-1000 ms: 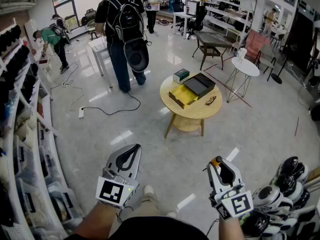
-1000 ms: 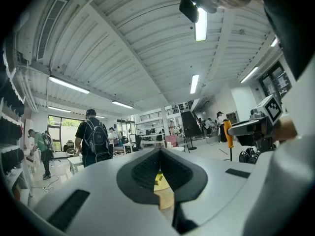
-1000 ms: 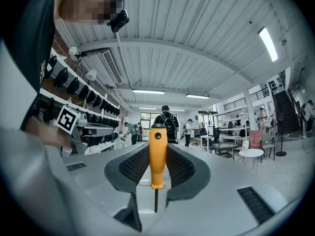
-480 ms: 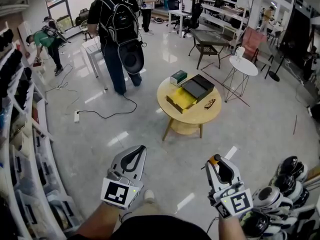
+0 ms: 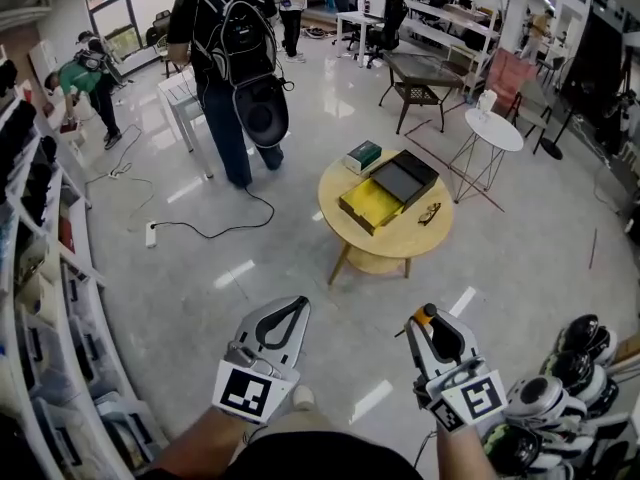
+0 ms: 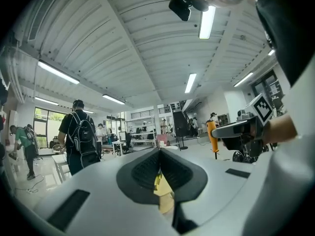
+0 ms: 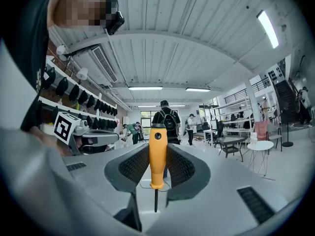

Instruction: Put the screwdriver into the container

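Low on the left, our left hand-held gripper [image 5: 292,308] hovers above the floor, its jaws pressed together on nothing. Beyond it, a person with a black backpack [image 5: 240,38] stands on the glossy floor. Further right, well apart from both grippers, the round wooden counter [image 5: 400,246] carries the open yellow container [image 5: 366,201]. On the right, our right hand-held gripper [image 5: 430,326] pinches the screwdriver [image 7: 157,151] by its orange handle, with the dark shaft pointing back toward us.
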